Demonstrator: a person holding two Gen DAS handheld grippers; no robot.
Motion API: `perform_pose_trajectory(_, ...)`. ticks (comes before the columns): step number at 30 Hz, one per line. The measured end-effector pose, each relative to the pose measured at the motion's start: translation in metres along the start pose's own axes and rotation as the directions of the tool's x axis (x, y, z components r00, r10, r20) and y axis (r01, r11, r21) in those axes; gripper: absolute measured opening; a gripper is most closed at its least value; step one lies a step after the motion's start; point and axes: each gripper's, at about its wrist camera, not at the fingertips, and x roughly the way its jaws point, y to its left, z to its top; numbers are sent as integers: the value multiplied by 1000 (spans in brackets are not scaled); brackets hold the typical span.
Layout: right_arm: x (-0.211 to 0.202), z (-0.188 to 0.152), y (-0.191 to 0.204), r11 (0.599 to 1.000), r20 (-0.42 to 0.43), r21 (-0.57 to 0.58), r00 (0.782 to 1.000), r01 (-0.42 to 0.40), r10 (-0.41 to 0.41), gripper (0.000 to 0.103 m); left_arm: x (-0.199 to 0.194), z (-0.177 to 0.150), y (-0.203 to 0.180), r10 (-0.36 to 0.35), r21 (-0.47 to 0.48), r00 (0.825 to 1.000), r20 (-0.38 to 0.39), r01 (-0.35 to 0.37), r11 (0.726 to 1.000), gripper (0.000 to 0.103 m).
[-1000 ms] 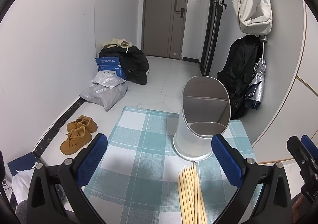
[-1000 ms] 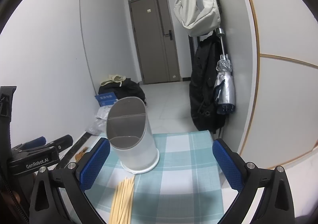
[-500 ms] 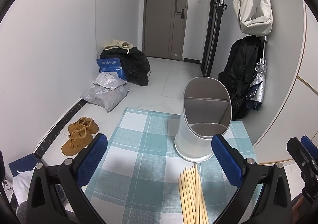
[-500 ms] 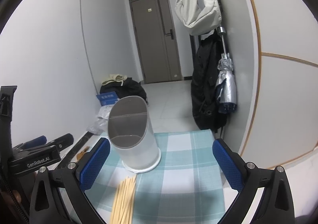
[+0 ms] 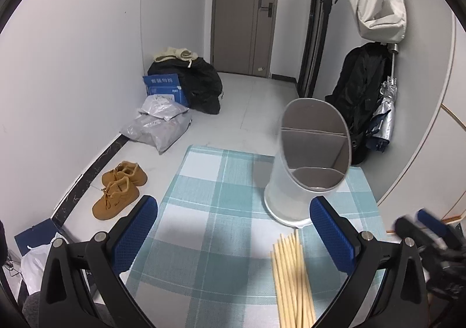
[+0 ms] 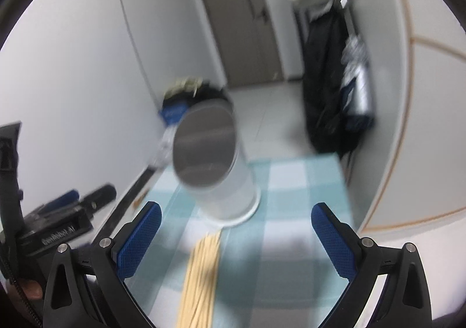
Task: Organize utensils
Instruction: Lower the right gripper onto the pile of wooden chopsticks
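Chopsticks [image 5: 292,278] lie in a loose wooden bundle on the checked teal cloth [image 5: 215,199] that covers the surface, their far tips just short of the base of the white utensil holder [image 5: 305,179]. That holder stands upright on the cloth, its slanted mouth showing a divider and grey compartments with nothing visible inside. The left tongs [image 5: 234,230] hang above the near part of the cloth, spread wide with nothing between the blue pads; the bundle lies below them, nearer the right finger. The right tongs [image 6: 233,236] are likewise spread wide and hold nothing, with the chopsticks running up the gap between them toward the holder; this view is blurred. On the floor to the left sit tan shoes [image 5: 118,188] and grey plastic bags [image 5: 158,127].
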Motion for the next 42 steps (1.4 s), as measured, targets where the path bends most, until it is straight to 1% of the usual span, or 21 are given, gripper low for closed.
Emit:
perform_pose_trajectory(1, 13, -1, 1, 1000, -58, -4, 998, -16, 16, 97, 3, 2, 5, 4, -9, 1000, -11, -4, 1000, 102)
perform_pose_trajectory(2, 22, -2, 1, 1000, -100, -3, 995, -29, 28, 90, 6, 2, 8, 4, -16, 1000, -23, -5, 1000, 102)
perform_pose_trajectory(4, 45, -7, 2, 999, -197, 0, 979, -50, 49, 85, 15, 5, 19, 1, -53, 998, -64, -5, 999, 102)
perform_pose_trajectory(6, 63, -13, 3, 998, -263, 13, 963, -62, 64, 76, 23, 6, 32, -1, -98, 995, -103, -10, 995, 102)
perform_pose_trajectory(8, 88, -21, 5, 997, -351, 20, 934, -71, 74, 71, 27, 6, 40, 3, -129, 992, -123, -19, 991, 102)
perform_pose_trajectory(9, 98, -25, 5, 997, -383, 23, 921, -71, 75, 63, 30, 6, 45, 9, -140, 991, -132, -27, 990, 102)
perform_pose_trajectory(10, 109, -28, 5, 997, -415, 31, 906, -74, 80, 59, 31, 6, 48, 13, -144, 990, -138, -33, 989, 102)
perform_pose_trajectory(14, 133, -35, 7, 995, -476, 53, 874, -82, 97, 48, 37, 8, 60, 23, -167, 987, -156, -50, 985, 102)
perform_pose_trajectory(17, 145, -40, 14, 997, -505, 27, 860, -71, 75, 46, 39, 7, 65, 25, -181, 985, -168, -56, 982, 102)
perform_pose_trajectory(18, 146, -40, 16, 998, -519, 19, 852, -65, 65, 40, 40, 7, 66, 22, -187, 984, -175, -55, 981, 102)
perform_pose_trajectory(19, 147, -40, 17, 998, -532, 12, 845, -56, 54, 38, 42, 6, 66, 19, -192, 983, -182, -55, 980, 102)
perform_pose_trajectory(20, 144, -39, 19, 999, -524, -2, 851, -50, 41, 34, 43, 7, 68, 18, -194, 982, -186, -54, 979, 102)
perform_pose_trajectory(22, 145, -39, 21, 998, -541, -3, 839, -63, 51, 20, 44, 6, 69, 15, -195, 981, -195, -54, 979, 102)
perform_pose_trajectory(23, 144, -41, 21, 997, -546, 4, 836, -71, 62, 10, 44, 6, 67, 15, -194, 980, -198, -54, 980, 102)
perform_pose_trajectory(24, 144, -40, 20, 997, -546, 6, 835, -74, 65, 7, 45, 7, 68, 12, -195, 979, -201, -52, 980, 102)
perform_pose_trajectory(30, 141, -38, 11, 998, -537, 4, 842, -64, 56, 0, 45, 6, 68, 2, -191, 979, -203, -42, 981, 102)
perform_pose_trajectory(34, 137, -35, 7, 998, -533, -66, 846, -20, -18, 0, 44, 6, 66, 8, -177, 980, -200, -44, 983, 102)
perform_pose_trajectory(36, 136, -32, 5, 997, -528, -71, 849, -12, -27, 1, 45, 6, 65, 6, -176, 980, -201, -42, 983, 102)
perform_pose_trajectory(39, 135, -32, 0, 999, -531, 4, 847, -33, 30, 4, 45, 7, 66, 6, -179, 979, -204, -43, 983, 102)
perform_pose_trajectory(40, 136, -33, -1, 997, -540, 50, 839, -51, 70, 4, 45, 7, 67, 2, -182, 979, -206, -41, 982, 102)
perform_pose_trajectory(42, 138, -37, 0, 994, -551, 85, 829, -63, 100, 11, 46, 6, 68, 1, -186, 978, -209, -41, 982, 102)
